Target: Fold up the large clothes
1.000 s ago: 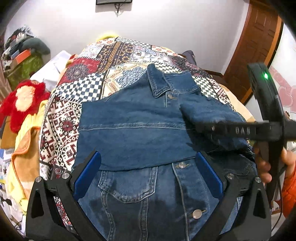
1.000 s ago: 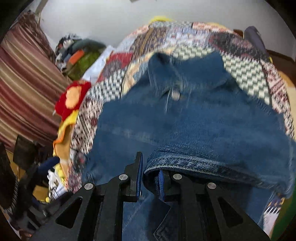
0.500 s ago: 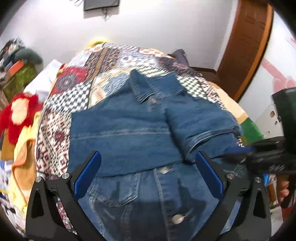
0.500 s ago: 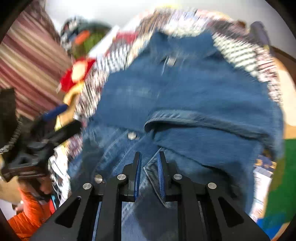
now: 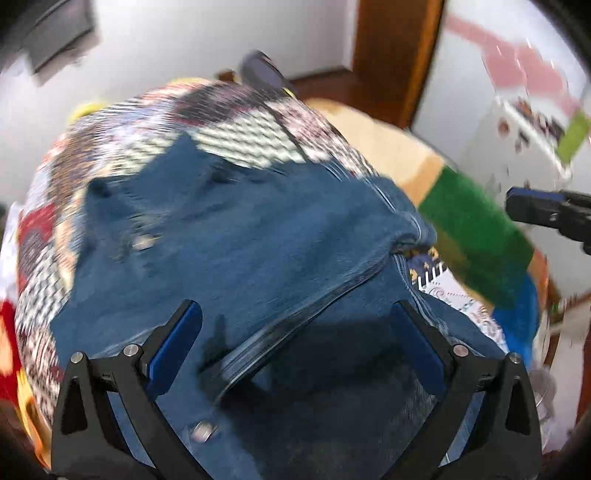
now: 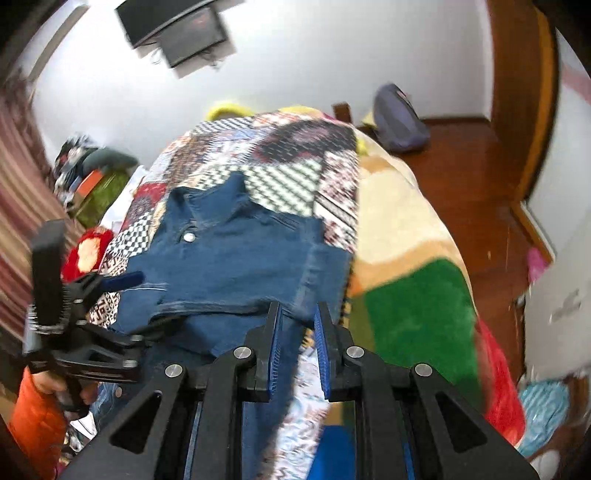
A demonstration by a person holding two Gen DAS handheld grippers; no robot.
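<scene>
The left tool (image 5: 295,343) hangs wide open over the near half of a denim jacket (image 5: 236,236), its two blue-padded fingers (image 5: 177,343) spread to either side of a folded sleeve's seam and gripping nothing. The right tool (image 6: 298,325) hovers at the jacket's near right edge with its blue pads slightly apart and no cloth pinched between them; the hem of the folded panel lies just beyond its tips.

The denim jacket lies front-up on a bed, collar (image 6: 218,192) pointing to the far side, one metal button (image 6: 189,237) showing below the collar, both sleeves folded in across the chest. Under it spreads a patchwork quilt (image 6: 280,155) in checks and diamond prints, and to the right of that a plush blanket (image 6: 417,302) in tan and green.

At the far right of the bed a grey backpack (image 6: 400,122) sits on the wooden floor (image 6: 472,173). A red soft toy (image 6: 86,251) rests at the left edge of the bed, and a dark screen (image 6: 177,29) hangs on the white wall beyond.
</scene>
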